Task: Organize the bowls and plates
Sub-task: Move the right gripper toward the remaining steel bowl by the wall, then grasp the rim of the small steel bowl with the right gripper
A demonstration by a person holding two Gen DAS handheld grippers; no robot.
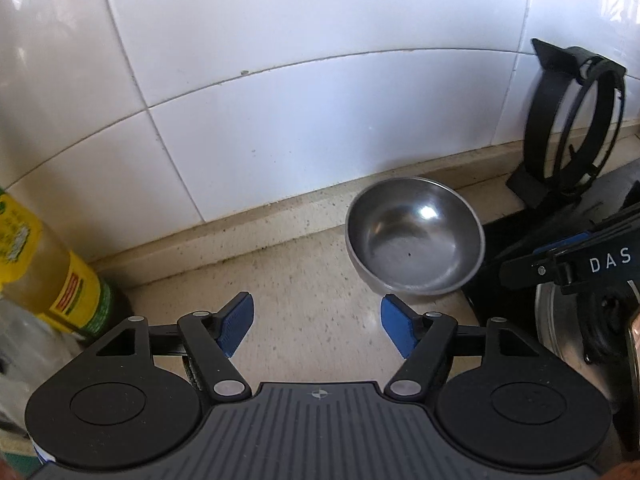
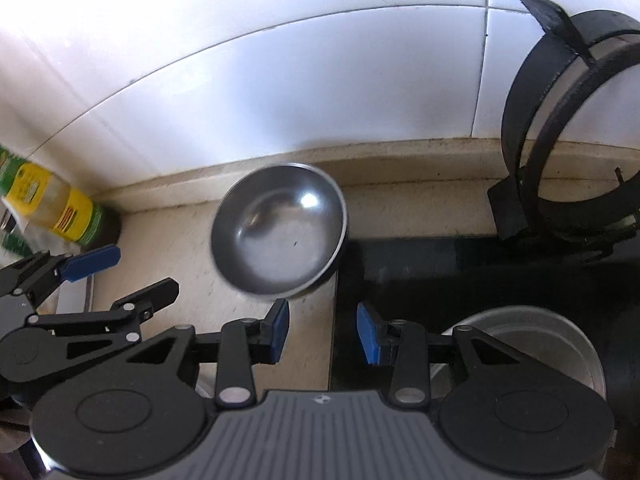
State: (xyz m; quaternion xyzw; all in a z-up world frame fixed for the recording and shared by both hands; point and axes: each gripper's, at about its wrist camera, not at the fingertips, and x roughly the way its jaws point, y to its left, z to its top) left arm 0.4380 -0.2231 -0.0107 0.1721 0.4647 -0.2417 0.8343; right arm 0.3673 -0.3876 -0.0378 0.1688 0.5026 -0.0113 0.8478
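Tiled-wall counter (image 1: 304, 280) | steel bowl (image 1: 414, 238) sits alone, upright | my left gripper (image 1: 316, 324) and right gripper (image 2: 322, 330) both released, empty | judged: between pickups — next, close on bowl's rim.

Wall (image 1: 300, 32): large glossy white tiles, thin grey grout lines, strong daylight glare at upper centre. Counter (image 1: 304, 304): beige speckled stone w/ low raised lip along wall; grime in the joint. Black hob surface (image 2: 460, 272) at right, flush w/ counter edge. Black ring pan support (image 2: 560, 128) stands tilted against tiles. Yellow-label oil bottle (image 1: 44, 264) far left.
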